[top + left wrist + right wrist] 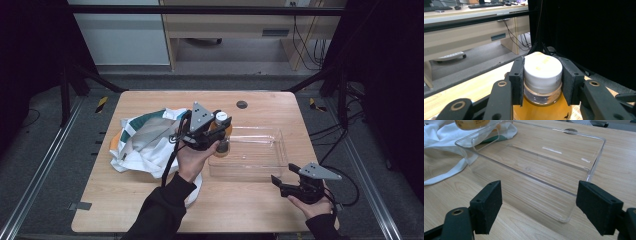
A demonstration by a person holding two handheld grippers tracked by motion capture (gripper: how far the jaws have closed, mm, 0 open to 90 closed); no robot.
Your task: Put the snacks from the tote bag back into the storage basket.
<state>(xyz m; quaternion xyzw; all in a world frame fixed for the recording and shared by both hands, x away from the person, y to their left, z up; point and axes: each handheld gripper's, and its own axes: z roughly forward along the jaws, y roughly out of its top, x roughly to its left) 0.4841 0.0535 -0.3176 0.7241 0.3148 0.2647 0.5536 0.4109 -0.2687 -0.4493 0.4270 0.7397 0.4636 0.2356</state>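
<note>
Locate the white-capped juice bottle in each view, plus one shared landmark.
High view: bottle just left of centre, in the left claw, over the clear tray's left end.
Left gripper view: bottle bottom centre, pads pressed on its cap and neck.
Right gripper view: only its orange lower body at the top left edge, above the tray's far corner.
Shared landmark: the wooden table.

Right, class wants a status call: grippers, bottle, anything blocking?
Left gripper shut on bottle at its white cap, over clear tray edge. Right gripper open, empty, near tray. Tray empty; cloth bag left of it, not blocking.
</note>
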